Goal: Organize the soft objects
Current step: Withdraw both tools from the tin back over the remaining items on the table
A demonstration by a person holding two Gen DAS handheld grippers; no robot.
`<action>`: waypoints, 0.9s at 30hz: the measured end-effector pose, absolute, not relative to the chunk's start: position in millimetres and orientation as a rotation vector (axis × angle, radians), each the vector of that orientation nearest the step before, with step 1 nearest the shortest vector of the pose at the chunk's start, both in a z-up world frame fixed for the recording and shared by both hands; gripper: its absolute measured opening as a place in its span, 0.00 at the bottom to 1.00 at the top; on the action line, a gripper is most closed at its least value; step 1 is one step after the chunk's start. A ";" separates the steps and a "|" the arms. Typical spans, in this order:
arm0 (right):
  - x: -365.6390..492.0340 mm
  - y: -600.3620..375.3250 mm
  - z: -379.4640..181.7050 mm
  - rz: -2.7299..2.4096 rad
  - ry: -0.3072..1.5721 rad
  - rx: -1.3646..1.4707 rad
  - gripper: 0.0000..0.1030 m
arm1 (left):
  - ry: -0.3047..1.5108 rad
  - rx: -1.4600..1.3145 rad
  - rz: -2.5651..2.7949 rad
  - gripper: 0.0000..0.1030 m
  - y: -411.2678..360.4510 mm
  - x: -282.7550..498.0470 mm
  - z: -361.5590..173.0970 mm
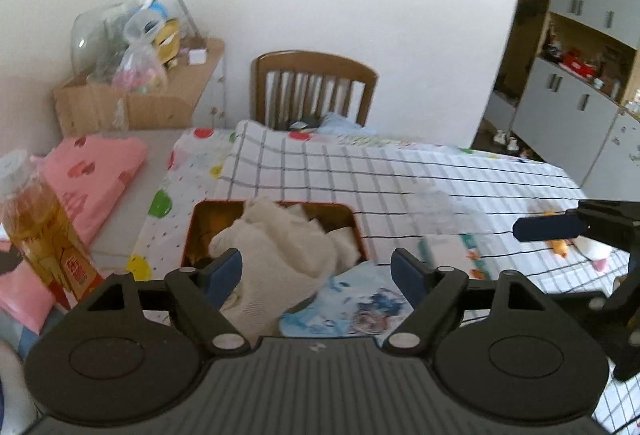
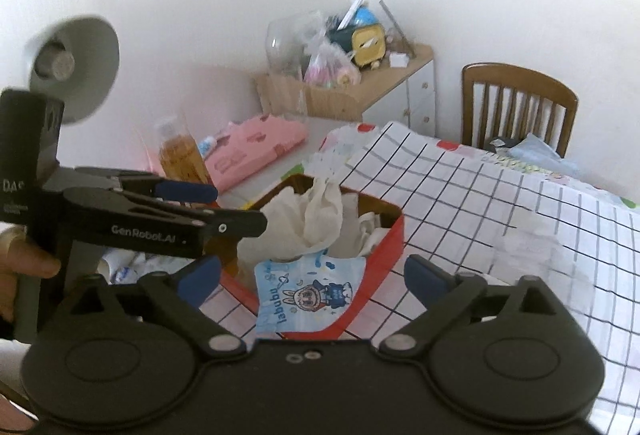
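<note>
A red tin box [image 1: 191, 235] with a gold inside stands on the checked tablecloth, and a crumpled white cloth [image 1: 280, 239] spills over its near rim. A blue printed "labubu" cloth [image 2: 308, 291] hangs over the box's near wall [image 2: 384, 255]; it also shows in the left wrist view as the blue cloth [image 1: 352, 303]. My left gripper [image 1: 316, 267] hovers open above the white cloth, holding nothing. My right gripper [image 2: 312, 275] stands wide open above the blue cloth, nothing between its pads. One of my right gripper's fingers [image 1: 548, 227] pokes in from the right.
A bottle of amber liquid [image 1: 44, 227] and a pink package [image 1: 92, 171] sit left of the box. A wooden chair [image 1: 316, 83] stands behind the table. A cardboard box of clutter [image 1: 128, 103] is at the back left. A small orange toy [image 1: 558, 245] lies at the right.
</note>
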State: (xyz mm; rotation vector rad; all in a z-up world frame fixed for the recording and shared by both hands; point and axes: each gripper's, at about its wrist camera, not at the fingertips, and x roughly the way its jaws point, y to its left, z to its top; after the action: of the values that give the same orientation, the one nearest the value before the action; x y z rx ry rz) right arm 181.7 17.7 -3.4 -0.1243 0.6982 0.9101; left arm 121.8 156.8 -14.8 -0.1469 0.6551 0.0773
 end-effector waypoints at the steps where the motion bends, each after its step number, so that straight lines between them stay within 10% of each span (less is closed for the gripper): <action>1: 179.6 10.6 0.6 0.906 0.688 -0.113 0.98 | 0.652 -0.142 0.069 0.79 152.9 120.5 -12.2; 27: 178.5 -191.8 11.7 0.540 0.639 0.008 1.00 | 0.600 -0.137 -0.129 1.00 23.3 172.3 3.2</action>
State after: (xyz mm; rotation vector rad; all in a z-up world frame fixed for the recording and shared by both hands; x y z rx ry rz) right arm 178.5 -191.8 11.7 0.0085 0.6387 0.5405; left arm 172.3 23.3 3.2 -0.1372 0.5997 -0.1289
